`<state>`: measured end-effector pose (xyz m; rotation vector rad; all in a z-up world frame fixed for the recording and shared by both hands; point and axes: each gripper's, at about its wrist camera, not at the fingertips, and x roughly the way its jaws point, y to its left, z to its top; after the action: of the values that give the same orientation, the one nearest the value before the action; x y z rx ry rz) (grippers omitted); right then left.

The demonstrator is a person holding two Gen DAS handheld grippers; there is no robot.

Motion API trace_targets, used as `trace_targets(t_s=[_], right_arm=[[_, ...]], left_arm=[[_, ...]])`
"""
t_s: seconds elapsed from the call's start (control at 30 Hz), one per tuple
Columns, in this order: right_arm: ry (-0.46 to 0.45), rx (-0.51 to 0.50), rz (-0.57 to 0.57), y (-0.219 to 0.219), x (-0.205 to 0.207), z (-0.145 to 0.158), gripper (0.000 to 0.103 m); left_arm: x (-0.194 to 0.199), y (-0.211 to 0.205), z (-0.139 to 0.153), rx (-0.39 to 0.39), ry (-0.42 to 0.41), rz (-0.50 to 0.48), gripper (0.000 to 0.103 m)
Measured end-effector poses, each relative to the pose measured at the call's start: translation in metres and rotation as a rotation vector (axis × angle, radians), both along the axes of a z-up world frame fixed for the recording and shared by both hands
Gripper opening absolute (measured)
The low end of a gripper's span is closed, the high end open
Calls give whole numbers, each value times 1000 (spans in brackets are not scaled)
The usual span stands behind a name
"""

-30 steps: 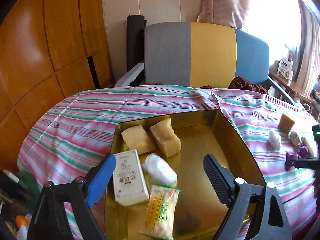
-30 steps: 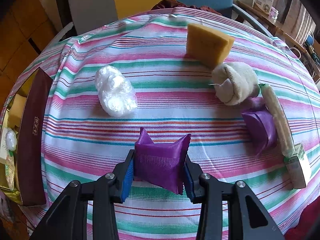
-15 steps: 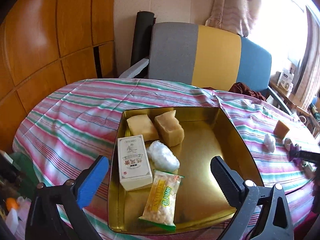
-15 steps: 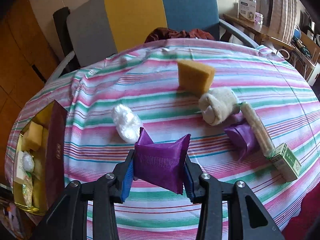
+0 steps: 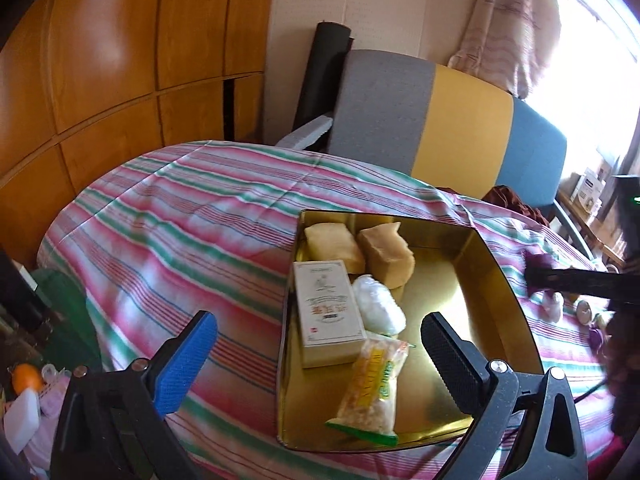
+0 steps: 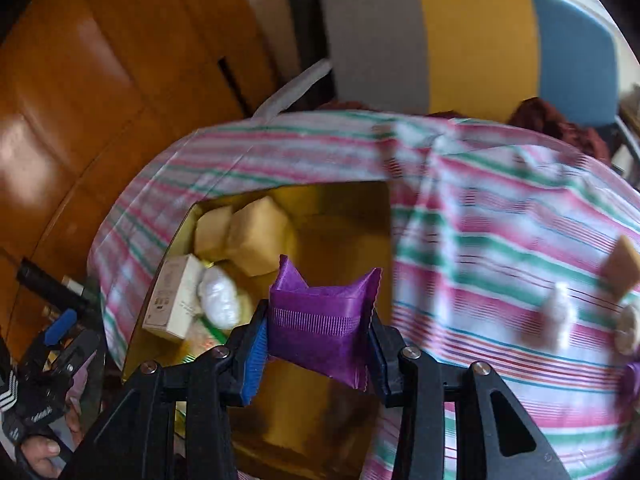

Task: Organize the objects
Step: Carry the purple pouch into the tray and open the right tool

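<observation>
My right gripper (image 6: 318, 330) is shut on a purple packet (image 6: 322, 320) and holds it above the gold tin (image 6: 340, 200). In the left wrist view the gold tin (image 5: 496, 264) holds two yellow sponges (image 5: 334, 246), a white box (image 5: 328, 312), a white plastic wad (image 5: 378, 310) and a yellow snack bag (image 5: 372, 388). My left gripper (image 5: 316, 356) is open and empty, above the tin's near left edge. The right gripper shows at the right of the left wrist view (image 5: 568, 280).
The table has a striped cloth (image 5: 192, 216). Right of the tin lie a sponge (image 6: 620, 266), a white wad (image 6: 558, 314), a beige bundle (image 6: 628, 330) and another purple packet (image 6: 632, 380). A grey, yellow and blue chair (image 5: 440, 120) stands behind.
My right gripper has carried the purple packet left from the cloth to above the gold tin. My left gripper has drawn back and left from the tin.
</observation>
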<state>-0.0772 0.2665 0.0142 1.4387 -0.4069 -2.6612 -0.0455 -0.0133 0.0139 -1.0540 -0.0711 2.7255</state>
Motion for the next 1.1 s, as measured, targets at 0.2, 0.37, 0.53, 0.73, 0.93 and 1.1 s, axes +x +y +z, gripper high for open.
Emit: trace_targets(t_s=[0.2, 0.37, 0.53, 0.73, 0.93, 1.1], right_arm=[[-110, 32, 82, -52, -47, -45, 42], [-157, 49, 91, -71, -68, -69, 43], [-185, 54, 97, -78, -77, -81, 46], [-168, 24, 83, -74, -70, -79, 51], [-93, 7, 54, -60, -42, -58, 53], [-33, 36, 34, -47, -13, -38, 55]], left_arm=[[-2, -12, -7, 12, -16, 17, 103], [-6, -20, -16, 32, -51, 34, 103], [-8, -22, -21, 33, -70, 38, 103], [-5, -18, -17, 12, -46, 33, 103], [-2, -15, -11, 2, -37, 37, 103], [5, -6, -3, -32, -4, 19, 103]])
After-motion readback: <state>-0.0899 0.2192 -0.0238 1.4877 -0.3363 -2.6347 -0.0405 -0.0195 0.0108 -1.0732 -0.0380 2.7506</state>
